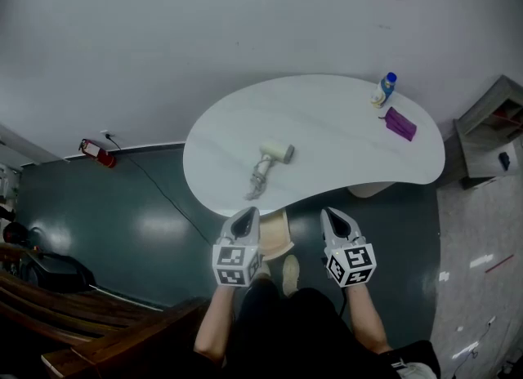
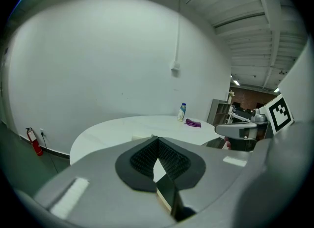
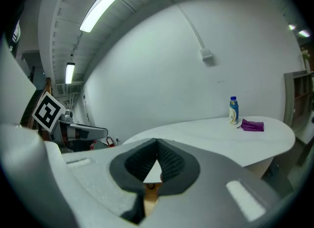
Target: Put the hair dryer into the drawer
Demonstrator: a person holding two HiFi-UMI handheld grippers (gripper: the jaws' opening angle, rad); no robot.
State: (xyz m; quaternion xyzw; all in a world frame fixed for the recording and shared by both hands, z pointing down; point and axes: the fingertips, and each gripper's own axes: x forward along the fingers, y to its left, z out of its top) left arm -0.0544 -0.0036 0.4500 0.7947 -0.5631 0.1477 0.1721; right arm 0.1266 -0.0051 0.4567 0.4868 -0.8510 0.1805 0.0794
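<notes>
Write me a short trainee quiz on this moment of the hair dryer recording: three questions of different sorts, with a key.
1. True or false: the hair dryer is held by a gripper.
2. What lies beside the bottle on the table? A) a purple cloth B) a red mug C) a book
3. Fill in: the jaws of the left gripper and the right gripper are both ____.

Key
1. False: it lies loose on the table, ahead of both grippers.
2. A.
3. Shut, with nothing between them.
</notes>
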